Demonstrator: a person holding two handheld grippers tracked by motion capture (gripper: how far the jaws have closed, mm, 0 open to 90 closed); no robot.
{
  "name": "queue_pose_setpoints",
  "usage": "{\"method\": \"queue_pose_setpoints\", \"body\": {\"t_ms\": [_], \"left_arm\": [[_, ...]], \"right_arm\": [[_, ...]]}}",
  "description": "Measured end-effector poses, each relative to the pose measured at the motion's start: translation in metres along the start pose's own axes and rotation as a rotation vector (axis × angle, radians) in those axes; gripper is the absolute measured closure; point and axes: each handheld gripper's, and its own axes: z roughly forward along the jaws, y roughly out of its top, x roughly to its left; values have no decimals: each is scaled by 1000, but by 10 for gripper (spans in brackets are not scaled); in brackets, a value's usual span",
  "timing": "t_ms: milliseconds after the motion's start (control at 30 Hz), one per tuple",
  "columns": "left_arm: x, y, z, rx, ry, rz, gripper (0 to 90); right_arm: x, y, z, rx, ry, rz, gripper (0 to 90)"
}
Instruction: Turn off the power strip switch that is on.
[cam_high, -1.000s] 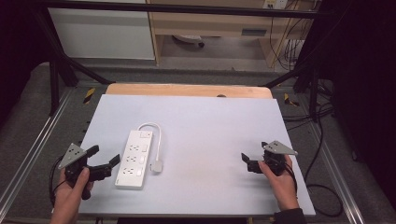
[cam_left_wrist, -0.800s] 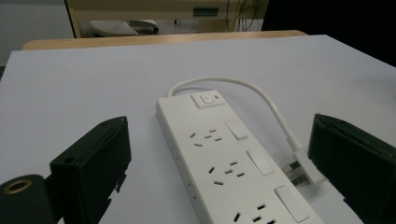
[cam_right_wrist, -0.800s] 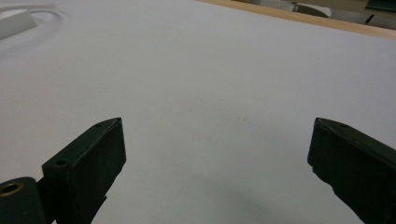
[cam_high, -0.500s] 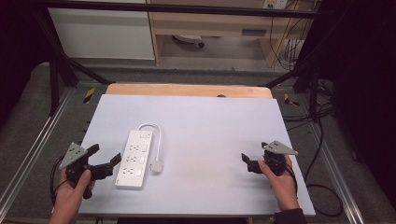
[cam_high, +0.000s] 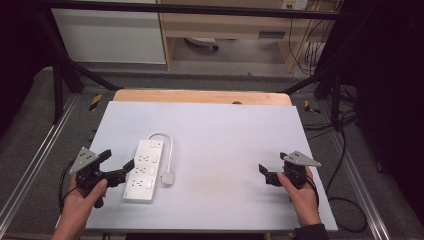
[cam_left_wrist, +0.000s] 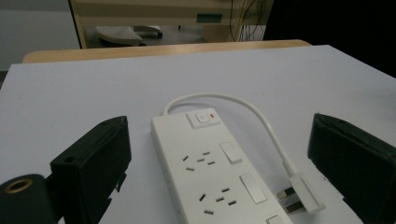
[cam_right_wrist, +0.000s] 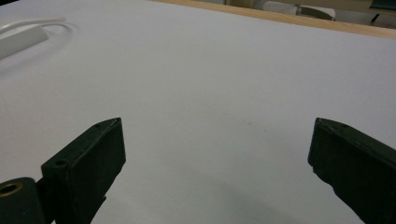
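**Left tongs are right on top of the power strip, right ones miles off**

So the white power strip (cam_high: 142, 170) is lying flat on the tabletop (cam_high: 225, 130), and everything below is relative to it. Its long axis runs roughly away from the person, switch end far, with a slight lean. The short cord (cam_high: 167, 145) loops out of the far end and comes back down along the strip's right side, ending in the plug (cam_high: 167, 177), which lies just beside the strip's right edge.

The left tongs (cam_high: 117, 167) are just off the strip's left side, near its close end, spread wide and holding nothing. In the left gripper view the strip (cam_left_wrist: 219, 172) sits pretty much between the two jaws and ahead of them, with the plug (cam_left_wrist: 299, 193) close to the right-hand jaw.

The right tongs (cam_high: 267, 172) are well apart from the strip, way off to its right, also wide and holding nothing.

My read: the left hand is the nearer one, and since the jaws already straddle the strip's narrow width, pushing forward looks like enough to grab it.
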Motion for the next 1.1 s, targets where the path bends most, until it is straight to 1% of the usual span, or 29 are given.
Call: {"method": "queue_pose_setpoints", "body": {"t_ms": [167, 233, 367, 400, 500, 600, 700, 733, 800, 900, 967, 1033, 1100], "left_arm": [[-3, 13, 1, -12, -9, 14, 61], [-4, 18, 3, -18, -19, 29, 61], [-6, 26, 6, -39, -32, 35, 58], [-6, 28, 7, -43, -33, 31, 58], [-7, 35, 10, -41, -40, 39, 58], [-8, 45, 13, -44, -45, 42, 58], [-11, 57, 15, -46, -49, 63, 57], [-11, 60, 17, -39, -53, 62, 57], [-13, 64, 19, -44, -56, 65, 57], [-13, 68, 24, -45, -61, 46, 56], [-13, 70, 30, -33, -61, 53, 57], [-12, 73, 35, -34, -59, 55, 57], [-12, 76, 38, -40, -62, 46, 57]], "right_arm": [[3, 0, 0, 5, 3, -15, 44], [3, 0, 0, 8, 5, -16, 44], [4, 0, 1, 17, 6, -19, 42], [4, 0, 1, 19, 6, -21, 43], [3, 0, 2, 23, 5, -19, 42], [4, 0, 2, 27, 2, -24, 40], [4, 0, 2, 30, 2, -26, 39], [4, 0, 2, 31, 2, -24, 39], [4, 0, 3, 33, 1, -23, 39], [4, 0, 2, 32, 1, -22, 38], [4, 0, 3, 35, 7, -18, 36], [5, -1, 3, 38, 10, -19, 36], [5, -1, 3, 38, 11, -19, 36]]}}
